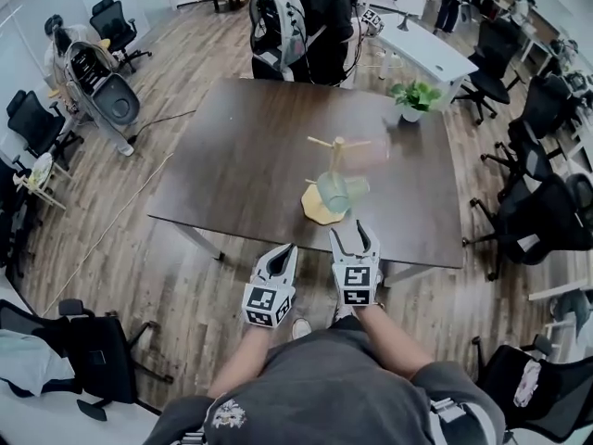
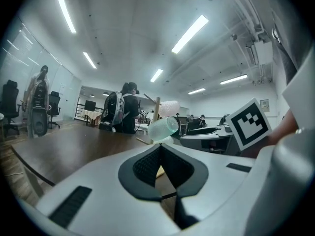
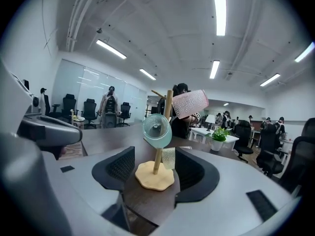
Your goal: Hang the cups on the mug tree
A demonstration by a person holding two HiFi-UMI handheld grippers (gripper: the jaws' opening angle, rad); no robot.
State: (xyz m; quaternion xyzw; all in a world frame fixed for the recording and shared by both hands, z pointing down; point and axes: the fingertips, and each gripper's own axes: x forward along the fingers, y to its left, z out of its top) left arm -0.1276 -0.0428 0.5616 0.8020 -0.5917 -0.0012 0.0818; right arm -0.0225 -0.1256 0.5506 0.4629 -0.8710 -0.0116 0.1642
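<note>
A wooden mug tree (image 1: 335,160) with a pale yellow base (image 1: 320,209) stands on the dark table (image 1: 241,165), near its front edge. Three cups hang on it: a green cup (image 1: 334,194) low at the front, a pink cup (image 1: 375,150) high on the right, and a pale clear cup (image 1: 358,185) low on the right. In the right gripper view the green cup (image 3: 157,130), pink cup (image 3: 190,103) and clear cup (image 3: 169,158) all hang off the pole (image 3: 165,112). My right gripper (image 1: 354,235) (image 3: 155,170) is open and empty, just short of the base. My left gripper (image 1: 282,252) (image 2: 160,151) is shut and empty, off the table's front edge.
A potted plant (image 1: 414,97) sits at the table's far right corner. A person with a backpack (image 1: 296,26) stands at the far side. Office chairs (image 1: 547,202) line the right, a white desk (image 1: 426,46) lies beyond, and more chairs (image 1: 37,123) stand at the left.
</note>
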